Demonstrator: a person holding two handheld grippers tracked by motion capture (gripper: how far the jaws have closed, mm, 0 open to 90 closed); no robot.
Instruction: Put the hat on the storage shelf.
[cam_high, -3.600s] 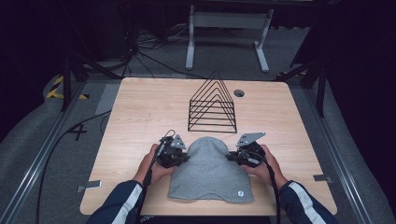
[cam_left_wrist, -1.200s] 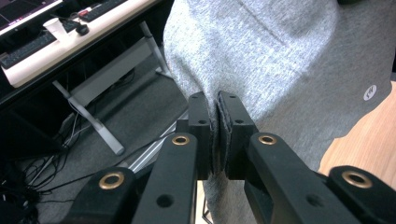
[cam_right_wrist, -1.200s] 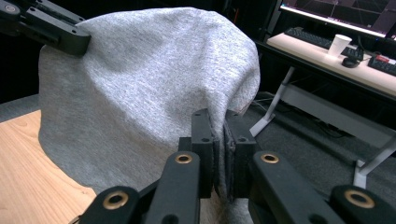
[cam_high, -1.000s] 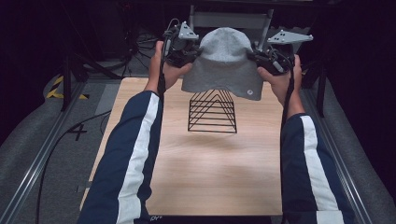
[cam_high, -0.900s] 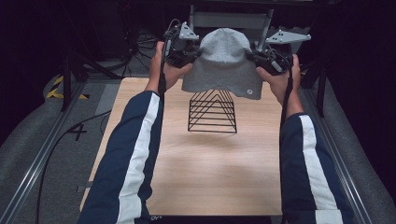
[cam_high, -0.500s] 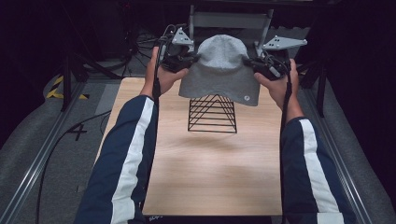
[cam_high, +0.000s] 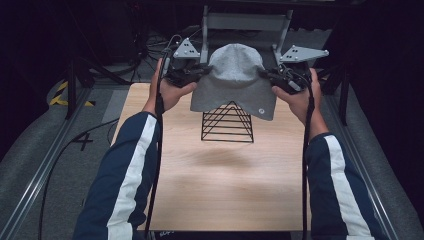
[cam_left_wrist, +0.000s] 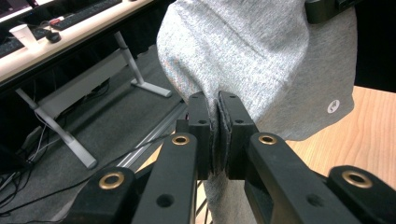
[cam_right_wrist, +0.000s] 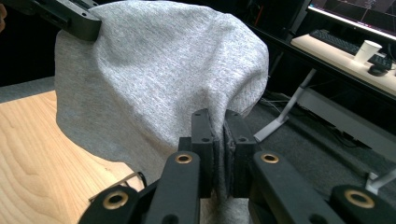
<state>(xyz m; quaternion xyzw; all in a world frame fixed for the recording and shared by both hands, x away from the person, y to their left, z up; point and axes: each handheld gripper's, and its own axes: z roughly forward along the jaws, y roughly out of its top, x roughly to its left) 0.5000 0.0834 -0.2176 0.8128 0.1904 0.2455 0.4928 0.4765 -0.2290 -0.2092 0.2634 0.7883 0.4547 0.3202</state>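
Grey knit beanie (cam_high: 233, 79) hangs in the air above the far end of the light wooden table (cam_high: 220, 185), stretched between both grippers. Left gripper (cam_high: 199, 75) pinches the hat's left edge, jaws pressed tight on the fabric; same in the left gripper view, cloth squeezed between the pads (cam_left_wrist: 201, 122). Right gripper (cam_high: 265, 75) pinches the right edge, jaws clamped on the knit (cam_right_wrist: 140, 79). Small round white logo (cam_high: 260, 111) sits near the lower right hem. Black wire triangular rack (cam_high: 227, 124) stands on the table just below the beanie, its top overlapped by the hem.
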